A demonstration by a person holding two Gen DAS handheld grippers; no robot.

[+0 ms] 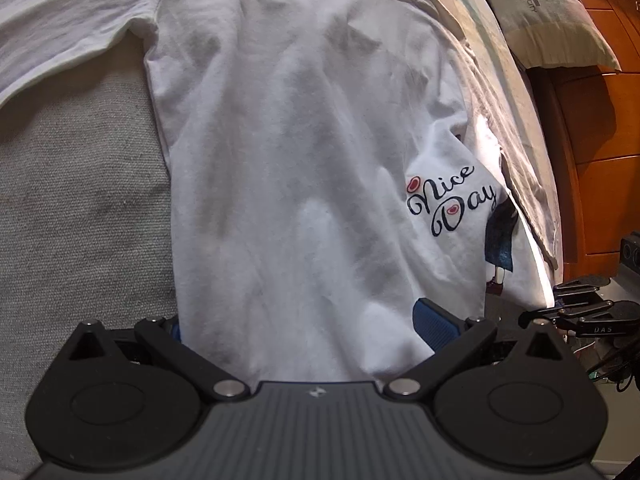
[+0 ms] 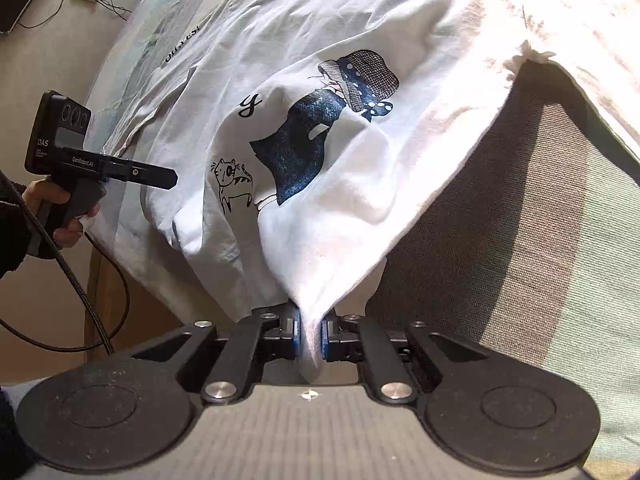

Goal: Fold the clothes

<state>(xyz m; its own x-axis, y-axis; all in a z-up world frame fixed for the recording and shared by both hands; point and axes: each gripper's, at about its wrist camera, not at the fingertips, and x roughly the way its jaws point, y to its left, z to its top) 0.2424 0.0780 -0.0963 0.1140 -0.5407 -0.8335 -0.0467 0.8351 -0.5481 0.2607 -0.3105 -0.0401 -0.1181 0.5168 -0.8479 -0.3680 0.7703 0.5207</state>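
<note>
The right hand-held gripper point(image 2: 310, 336) is pinched tight on a bunched corner of the white T-shirt point(image 2: 340, 152), its blue pads point(image 2: 325, 334) pressing the cloth from both sides, and the fabric rises from the jaws in a taut cone. The shirt lies on the bed point(image 2: 540, 240), over its grey-green cover and partly over another pale shirt point(image 2: 192, 52) beneath it. The left hand-held gripper point(image 1: 298, 328) stands wide at the hem, with one blue pad point(image 1: 434, 326) showing beside the cloth and the other mostly hidden under it; nothing is pinched there, as far as the left wrist view shows. In the right wrist view that same tool is seen from the side, held in the person's hand point(image 2: 66, 216) at the bed's edge. To do this fold well, I judge the right side should carry its corner across in a low, even arc, keeping the cloth just tight enough that the crease runs straight, while the left takes hold of the hem so the body does not drag or bunch. The risk is a skewed fold if only one corner travels. Readable writing: "Nice Day" in script on the shirt, "Oh,Yes!" roughly on the shirt beneath, "DREAMCITY" on the pillow point(image 1: 556, 12), "DAS" and "GenRobot.AI" on the gripper body.
</note>
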